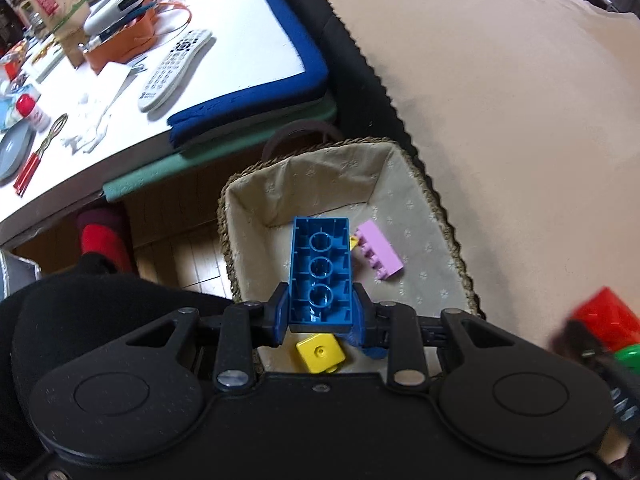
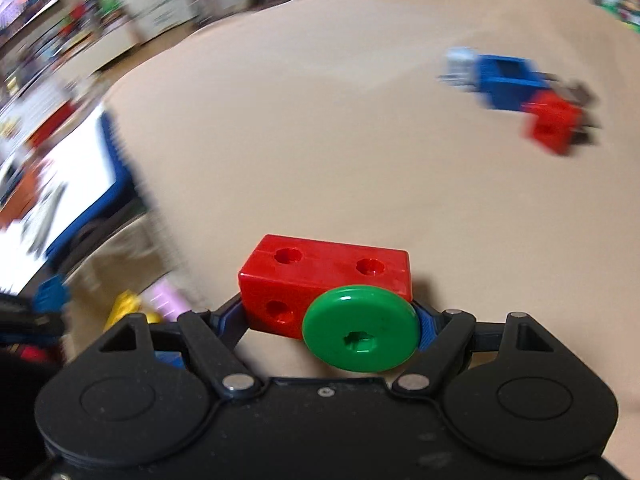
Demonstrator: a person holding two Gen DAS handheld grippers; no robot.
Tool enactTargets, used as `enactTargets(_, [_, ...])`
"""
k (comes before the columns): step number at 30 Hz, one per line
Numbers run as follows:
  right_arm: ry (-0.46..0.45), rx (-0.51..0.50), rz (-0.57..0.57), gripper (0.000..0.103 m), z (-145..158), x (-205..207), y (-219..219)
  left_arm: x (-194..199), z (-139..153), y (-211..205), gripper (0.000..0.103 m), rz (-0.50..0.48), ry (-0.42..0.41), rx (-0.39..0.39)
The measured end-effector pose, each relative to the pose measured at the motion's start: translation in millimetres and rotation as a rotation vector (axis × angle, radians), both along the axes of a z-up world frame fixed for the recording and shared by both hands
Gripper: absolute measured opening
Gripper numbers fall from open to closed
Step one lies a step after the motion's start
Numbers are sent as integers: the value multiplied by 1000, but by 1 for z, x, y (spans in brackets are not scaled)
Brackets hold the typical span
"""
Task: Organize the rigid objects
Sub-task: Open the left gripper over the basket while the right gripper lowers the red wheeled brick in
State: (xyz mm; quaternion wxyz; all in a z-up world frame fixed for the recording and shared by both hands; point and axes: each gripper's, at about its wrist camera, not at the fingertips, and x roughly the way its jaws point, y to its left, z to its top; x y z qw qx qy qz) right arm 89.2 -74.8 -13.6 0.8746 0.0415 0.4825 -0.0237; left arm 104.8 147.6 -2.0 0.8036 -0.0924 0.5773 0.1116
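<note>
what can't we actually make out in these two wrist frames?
- Left wrist: small yellow plastic cube in the fabric-lined woven basket, partly hidden by the left hand-held gripper.
- Left wrist: red plastic block, blurred and cut off by the right edge.
- Right wrist: blue and red toy pieces on the beige sheet, motion-blurred.

My blue brick point(image 1: 320, 270) is glossy smooth plastic, same as the red block point(image 2: 324, 280). The basket point(image 1: 444, 216) is rough woven fibre, lined with matt cloth.
</note>
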Motion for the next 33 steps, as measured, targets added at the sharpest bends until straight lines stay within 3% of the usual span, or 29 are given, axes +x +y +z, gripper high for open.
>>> enactTargets(8, [67,-3,141,79,-5,13,70,-3,-4,8,31,49,19,-9])
enactTargets(18, [86,-39,187,79,-2,28,80,-3,-12,10,31,68,45,-30])
enactTargets(33, [137,-78,254,80,-22,34,99,-3,-16,8,30,68,70,18])
